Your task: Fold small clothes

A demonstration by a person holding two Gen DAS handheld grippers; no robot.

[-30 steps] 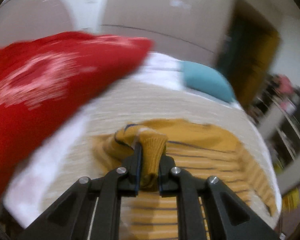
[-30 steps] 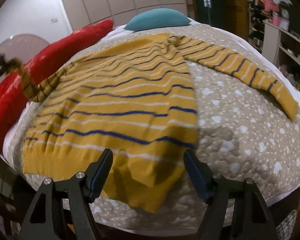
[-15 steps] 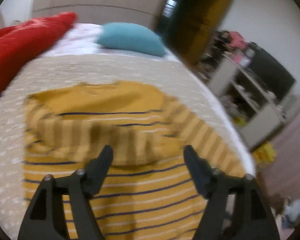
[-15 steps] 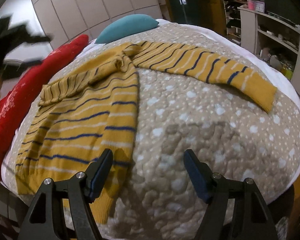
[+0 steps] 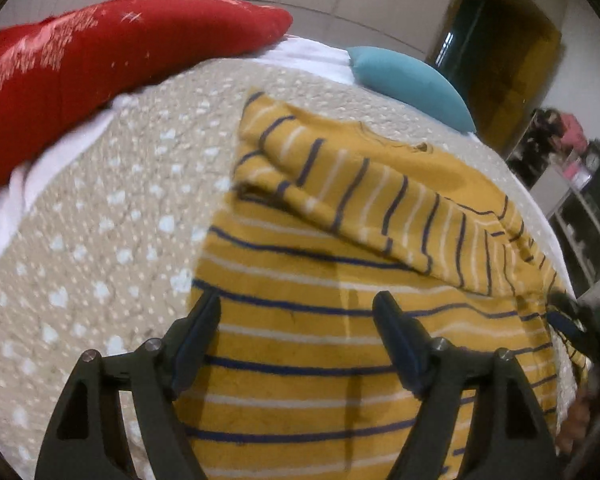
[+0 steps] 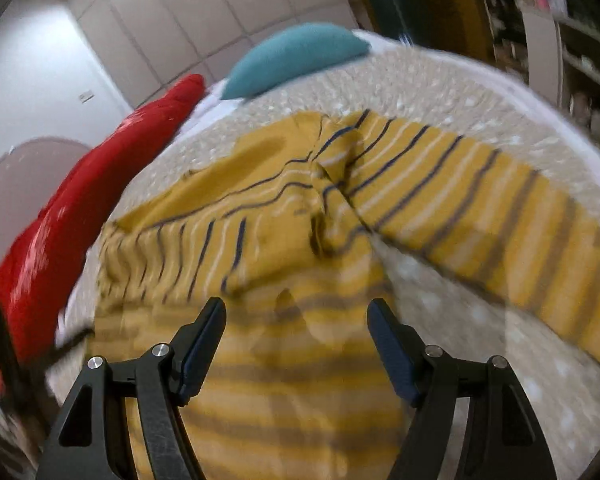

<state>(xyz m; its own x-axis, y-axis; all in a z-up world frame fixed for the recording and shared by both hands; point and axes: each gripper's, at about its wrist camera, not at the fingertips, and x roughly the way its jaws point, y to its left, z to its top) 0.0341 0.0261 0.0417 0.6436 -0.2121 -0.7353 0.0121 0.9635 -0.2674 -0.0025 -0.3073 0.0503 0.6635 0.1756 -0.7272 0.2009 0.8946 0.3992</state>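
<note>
Since a second ago my left gripper (image 5: 296,316) has let go of the sleeve cuff it was pinching; that left sleeve (image 5: 364,196) now lies folded across the chest of the yellow striped sweater (image 5: 300,344). I see both left fingers spread wide with nothing between them, hovering over the sweater's body. My right gripper (image 6: 296,320) is also spread apart and empty above the garment. The right sleeve (image 6: 480,196) stretches out unfolded over the spotted beige bedspread (image 5: 100,240). A red pillow (image 5: 80,68) and a teal pillow (image 6: 296,56) sit beyond the sweater.
</note>
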